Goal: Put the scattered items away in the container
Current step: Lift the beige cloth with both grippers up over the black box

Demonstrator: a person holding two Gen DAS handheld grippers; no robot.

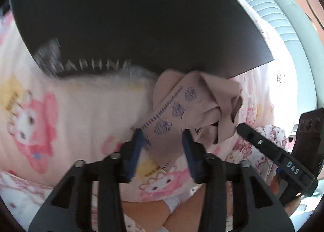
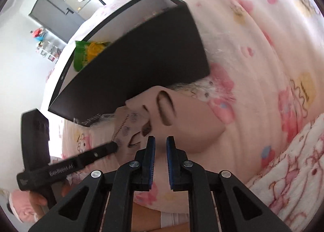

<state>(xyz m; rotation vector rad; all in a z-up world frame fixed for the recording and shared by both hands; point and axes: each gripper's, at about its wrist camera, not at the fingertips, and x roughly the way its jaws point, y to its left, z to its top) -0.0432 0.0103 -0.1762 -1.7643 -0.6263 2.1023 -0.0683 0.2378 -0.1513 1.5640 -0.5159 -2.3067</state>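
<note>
A beige cloth with blue scribble prints lies crumpled on the pink cartoon blanket, right against the black cardboard box. My left gripper straddles the cloth's printed end, jaws apart and pads not pressing it. My right gripper comes in from the right and pinches the cloth's edge. In the right wrist view the right gripper is nearly closed, with the beige cloth in its narrow gap. The left gripper touches the cloth from the left. The box is open-topped and holds a green and yellow packet.
The box stands on a bed covered by the pink blanket, with a second patterned blanket bunched at the lower right. A person's leg is just under the grippers. A grey cabinet stands across the room.
</note>
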